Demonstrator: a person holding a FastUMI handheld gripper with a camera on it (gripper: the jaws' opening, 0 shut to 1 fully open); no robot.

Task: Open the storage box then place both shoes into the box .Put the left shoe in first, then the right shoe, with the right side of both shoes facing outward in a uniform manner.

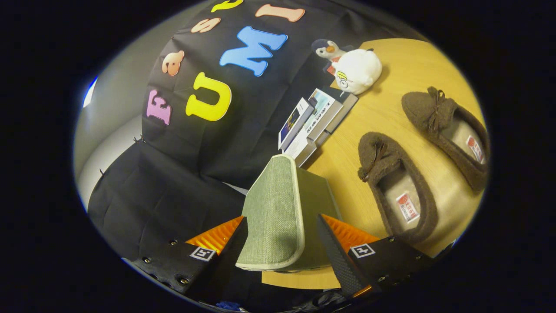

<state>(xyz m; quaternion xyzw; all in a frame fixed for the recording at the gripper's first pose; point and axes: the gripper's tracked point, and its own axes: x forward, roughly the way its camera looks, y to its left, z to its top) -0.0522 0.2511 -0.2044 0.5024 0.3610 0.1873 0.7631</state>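
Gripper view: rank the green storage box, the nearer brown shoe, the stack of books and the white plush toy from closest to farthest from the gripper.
1. Green storage box, between the open gripper's fingers.
2. Nearer brown shoe, just beyond the box on the table.
3. Stack of books, farther back by the wall.
4. White plush toy, behind the books.

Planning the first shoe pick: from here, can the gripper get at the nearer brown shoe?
Probably yes, but not straight ahead. The gripper stands open with the green storage box lid between its fingers. The nearer shoe lies uncovered on the table beside the box, nothing on it.
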